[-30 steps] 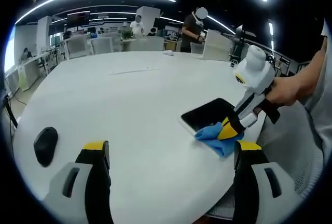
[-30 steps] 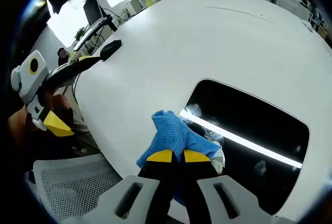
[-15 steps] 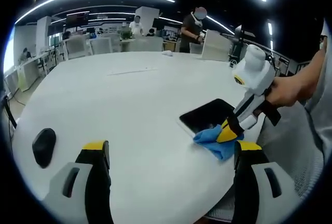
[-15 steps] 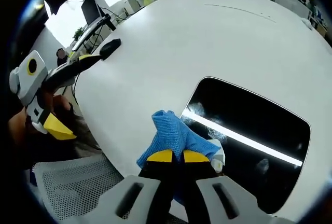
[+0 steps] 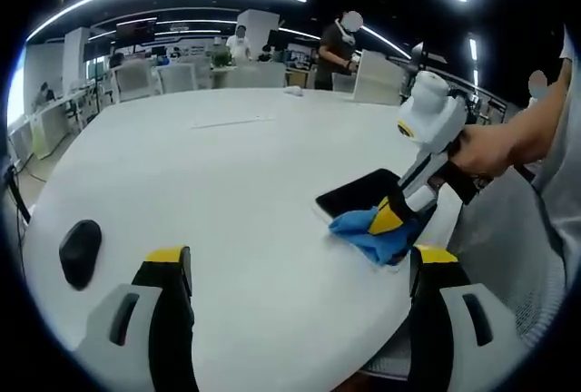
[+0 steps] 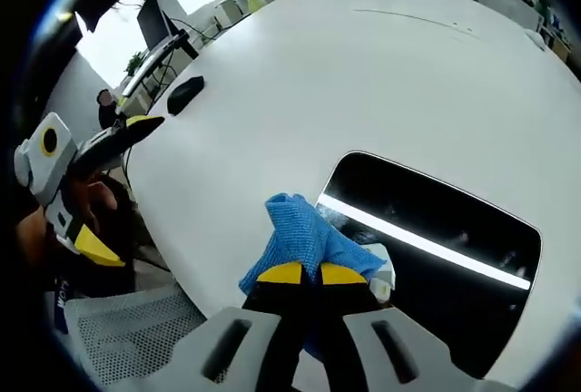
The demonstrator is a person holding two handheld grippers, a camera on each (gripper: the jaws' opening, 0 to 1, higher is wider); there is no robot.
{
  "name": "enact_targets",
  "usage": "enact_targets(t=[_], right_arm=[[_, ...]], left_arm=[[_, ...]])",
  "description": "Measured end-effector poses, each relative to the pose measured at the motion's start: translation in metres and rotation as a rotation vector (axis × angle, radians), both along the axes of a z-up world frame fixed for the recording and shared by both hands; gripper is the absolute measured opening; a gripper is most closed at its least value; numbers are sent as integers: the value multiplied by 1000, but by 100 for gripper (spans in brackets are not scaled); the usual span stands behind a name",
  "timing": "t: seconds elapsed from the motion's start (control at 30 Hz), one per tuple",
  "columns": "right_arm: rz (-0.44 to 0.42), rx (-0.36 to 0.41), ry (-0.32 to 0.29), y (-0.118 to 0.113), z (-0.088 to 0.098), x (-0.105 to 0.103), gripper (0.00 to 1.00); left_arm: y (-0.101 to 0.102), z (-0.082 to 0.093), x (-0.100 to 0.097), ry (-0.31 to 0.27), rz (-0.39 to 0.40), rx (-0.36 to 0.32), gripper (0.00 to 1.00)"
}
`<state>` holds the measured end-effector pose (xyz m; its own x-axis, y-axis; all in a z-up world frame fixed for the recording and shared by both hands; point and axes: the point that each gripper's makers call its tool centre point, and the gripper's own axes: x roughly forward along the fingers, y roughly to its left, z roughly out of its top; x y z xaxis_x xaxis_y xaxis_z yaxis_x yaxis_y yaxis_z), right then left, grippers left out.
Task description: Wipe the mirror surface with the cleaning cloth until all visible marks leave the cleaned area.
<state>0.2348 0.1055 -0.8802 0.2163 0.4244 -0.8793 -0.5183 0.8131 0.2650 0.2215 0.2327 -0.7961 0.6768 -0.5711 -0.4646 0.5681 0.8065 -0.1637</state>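
An open-plan office with ceiling light strips, desks and standing people surrounds a large round white table (image 5: pixel 227 183). Near the table's edge lies the dark mirror (image 6: pixel 445 256), reflecting a light strip and showing faint smudges. A black mouse (image 5: pixel 80 251) sits well apart from it. The right gripper (image 6: pixel 302 274), held in a hand (image 5: pixel 481 149), has its jaws closed on the blue cleaning cloth (image 6: pixel 304 240), pressing it onto the mirror's near corner. The left gripper (image 5: pixel 300 260) hovers with jaws spread wide, holding nothing.
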Motion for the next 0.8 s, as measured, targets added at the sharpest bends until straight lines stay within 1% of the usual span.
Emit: enact_targets(t=[0.23,0.53,0.8], right_arm=[[14,-14,-13,1,0,15,0],[28,-29,-28,1,-1,41,0],[43,-39,-35,3,-1,54,0]], left_arm=[[2,-1,1,6,0,2,99],[5,-2,1,11,6,2,99],[7,-5,3,15,17,-5,99]])
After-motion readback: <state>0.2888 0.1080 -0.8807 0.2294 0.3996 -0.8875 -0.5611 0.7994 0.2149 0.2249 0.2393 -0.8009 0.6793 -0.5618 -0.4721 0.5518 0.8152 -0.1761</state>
